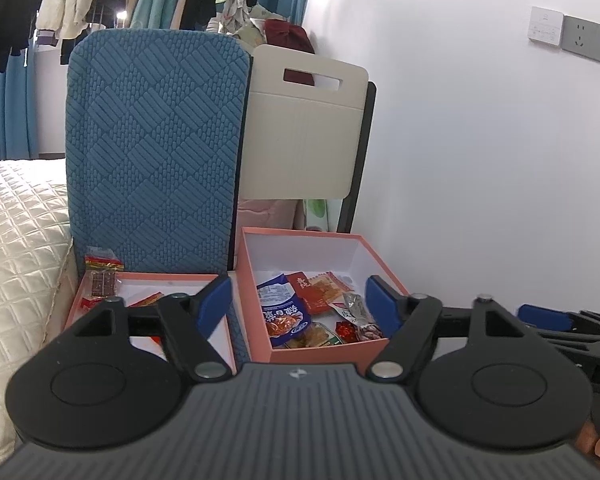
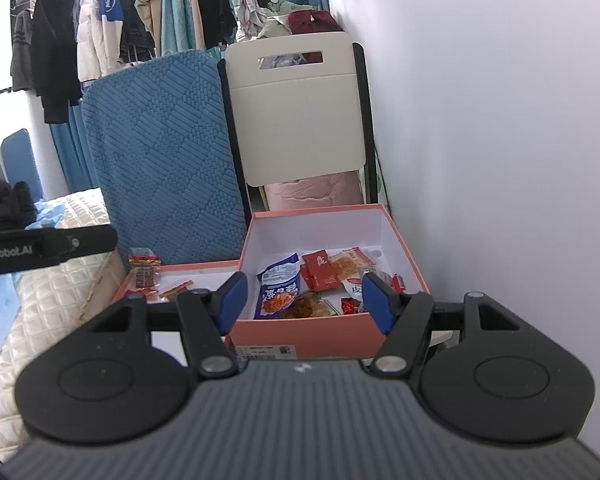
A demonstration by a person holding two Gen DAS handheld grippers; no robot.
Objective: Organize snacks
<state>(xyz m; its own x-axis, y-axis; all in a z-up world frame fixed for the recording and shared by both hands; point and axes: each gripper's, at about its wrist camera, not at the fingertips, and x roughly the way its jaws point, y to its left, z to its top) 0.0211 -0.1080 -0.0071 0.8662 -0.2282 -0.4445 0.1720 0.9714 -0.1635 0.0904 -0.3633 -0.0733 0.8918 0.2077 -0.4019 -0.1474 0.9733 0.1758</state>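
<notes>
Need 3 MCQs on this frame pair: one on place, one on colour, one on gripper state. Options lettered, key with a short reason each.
1. Where does the blue-and-white snack bag lie?
A. In the deep pink box by the wall
B. On the quilted bedspread
C. On the white folding chair

2. What colour are the pads on the gripper fingers?
A. Red
B. Blue
C. Green

3. How does the left gripper stand?
A. Shut on a red packet
B. Shut on the box rim
C. Open, nothing between the fingers

Key:
1 A: the bag rests among other packets inside the deep pink box, which sits next to the white wall.
2 B: both wrist views show blue pads on black fingers.
3 C: its fingers stand wide apart in front of the box, with nothing gripped.
</notes>
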